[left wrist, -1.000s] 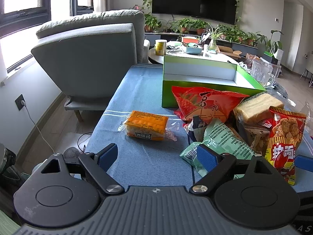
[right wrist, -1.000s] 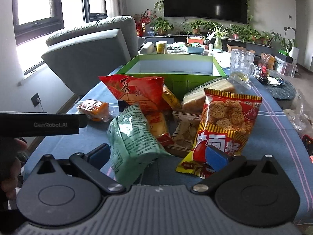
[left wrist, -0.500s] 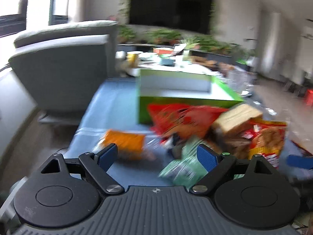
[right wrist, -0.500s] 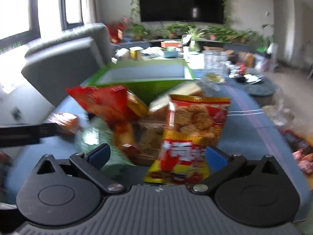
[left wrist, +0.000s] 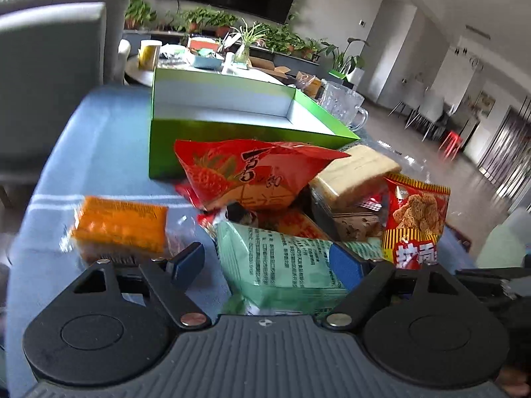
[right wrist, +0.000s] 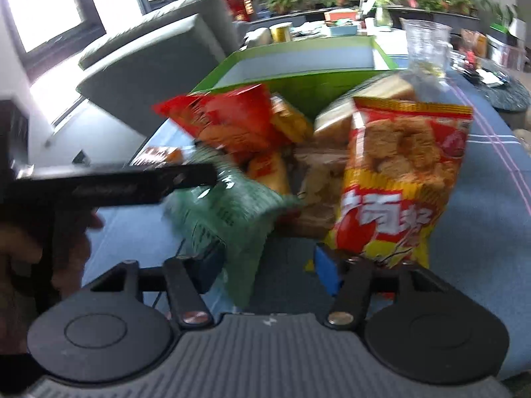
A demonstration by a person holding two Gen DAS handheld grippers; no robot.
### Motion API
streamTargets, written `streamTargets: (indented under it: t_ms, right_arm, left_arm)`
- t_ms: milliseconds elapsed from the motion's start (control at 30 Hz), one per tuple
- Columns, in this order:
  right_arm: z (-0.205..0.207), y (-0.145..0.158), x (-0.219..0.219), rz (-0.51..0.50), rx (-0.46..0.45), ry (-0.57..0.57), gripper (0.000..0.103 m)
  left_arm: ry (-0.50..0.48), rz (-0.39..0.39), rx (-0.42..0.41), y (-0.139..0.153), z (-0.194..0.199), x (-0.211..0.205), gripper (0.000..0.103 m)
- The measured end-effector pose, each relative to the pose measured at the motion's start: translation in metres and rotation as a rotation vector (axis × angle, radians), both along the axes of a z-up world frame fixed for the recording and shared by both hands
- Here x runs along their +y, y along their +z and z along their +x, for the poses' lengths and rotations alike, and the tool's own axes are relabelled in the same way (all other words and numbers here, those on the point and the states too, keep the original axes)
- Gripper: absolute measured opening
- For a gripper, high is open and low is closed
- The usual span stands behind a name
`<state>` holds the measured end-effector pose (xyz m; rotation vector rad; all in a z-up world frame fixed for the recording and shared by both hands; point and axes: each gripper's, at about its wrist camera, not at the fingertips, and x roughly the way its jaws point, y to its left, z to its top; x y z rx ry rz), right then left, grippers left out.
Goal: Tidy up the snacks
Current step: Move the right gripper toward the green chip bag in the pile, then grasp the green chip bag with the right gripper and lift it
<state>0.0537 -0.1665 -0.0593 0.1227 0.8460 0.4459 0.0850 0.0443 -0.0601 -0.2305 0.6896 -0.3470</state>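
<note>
Left gripper (left wrist: 267, 262) gapes wide around the crinkly pale-green foil packet (left wrist: 282, 260), pads not touching it; right gripper (right wrist: 268, 267) also spread, nothing held — glossy red-yellow bag (right wrist: 398, 179) just beyond; snacks heaped before the rigid green cardboard box (left wrist: 232, 126) on blue cloth (left wrist: 99, 139).

We see bare counter (left wrist: 99, 139) left of the snack heap, broken only by the orange packet (left wrist: 121, 225). The green box (left wrist: 232, 132) blocks the far side behind the red bag (left wrist: 252, 172). The mint bag (left wrist: 282, 265) fills the gap between our left tool's (left wrist: 265, 265) fingers.
</note>
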Motion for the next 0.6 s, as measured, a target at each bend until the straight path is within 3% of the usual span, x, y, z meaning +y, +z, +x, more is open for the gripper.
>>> streamTargets:
  t_ms: [300, 600]
  right_arm:
    - [-0.002, 0.004, -0.009, -0.007, -0.036, -0.035, 0.08]
    - [0.004, 0.013, -0.004, 0.067, -0.069, 0.038, 0.08]
  left_arm:
    - [-0.031, -0.045, 0.029, -0.004, -0.023, 0.008, 0.08]
    - [0.02, 0.041, -0.052, 0.013, -0.054, 0.017, 0.082]
